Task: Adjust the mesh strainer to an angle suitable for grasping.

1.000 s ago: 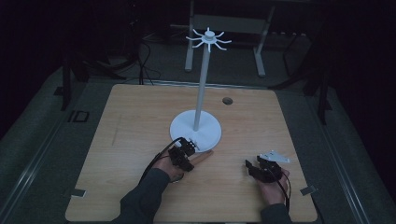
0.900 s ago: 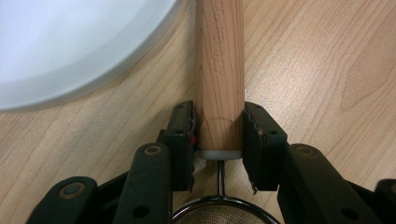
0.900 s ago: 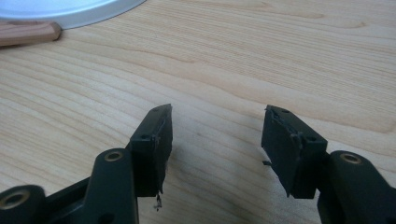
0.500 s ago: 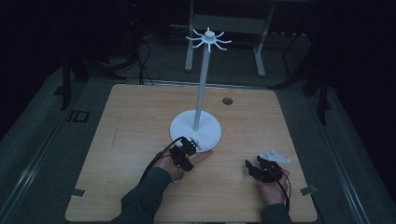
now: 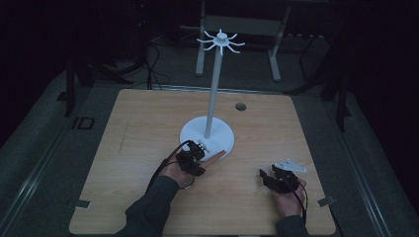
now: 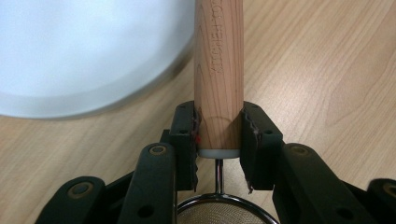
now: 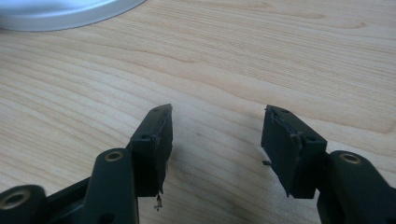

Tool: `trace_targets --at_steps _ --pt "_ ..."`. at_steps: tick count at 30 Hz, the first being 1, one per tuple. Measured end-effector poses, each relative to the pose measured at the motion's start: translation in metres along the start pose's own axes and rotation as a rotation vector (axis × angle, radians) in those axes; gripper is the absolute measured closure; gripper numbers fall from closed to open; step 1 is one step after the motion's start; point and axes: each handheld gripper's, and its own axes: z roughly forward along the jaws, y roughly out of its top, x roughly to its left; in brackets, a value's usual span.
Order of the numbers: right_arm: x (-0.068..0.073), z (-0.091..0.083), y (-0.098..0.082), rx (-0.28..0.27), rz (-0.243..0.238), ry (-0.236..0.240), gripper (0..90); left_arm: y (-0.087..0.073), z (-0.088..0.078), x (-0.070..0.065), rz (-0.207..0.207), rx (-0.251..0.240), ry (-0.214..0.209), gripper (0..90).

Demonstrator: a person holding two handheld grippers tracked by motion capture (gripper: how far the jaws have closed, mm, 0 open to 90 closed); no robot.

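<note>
My left gripper point(image 6: 218, 112) is shut on the light wooden handle point(image 6: 218, 60) of a small strainer. Its jaws have just been closing, and the pads now press both sides of the handle near its white end cap. The strainer's metal mesh bowl point(image 6: 219, 215) lies under the gripper body. In the high view the left gripper point(image 5: 197, 150) sits at the front rim of the white stand's round base point(image 5: 197, 131), and the handle point(image 5: 216, 157) points right along that rim. My right gripper point(image 7: 217, 114) stands open over bare wood, resting at the table's front right point(image 5: 267, 177).
A tall white pole point(image 5: 213, 89) rises from the base to a crown of hooks point(image 5: 221, 40). A small round hole point(image 5: 240, 106) sits in the wooden tabletop behind the stand. Tape marks point(image 5: 81, 203) flag the front corners. Metal frame legs point(image 5: 274, 54) stand beyond the table.
</note>
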Motion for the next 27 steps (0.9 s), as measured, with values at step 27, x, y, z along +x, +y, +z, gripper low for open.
trace_targets --at_steps 27 --pt "0.0 0.0 0.0 -0.004 -0.004 -0.004 42.6 -0.003 -0.026 0.008 -0.074 -0.147 0.068 69.3"
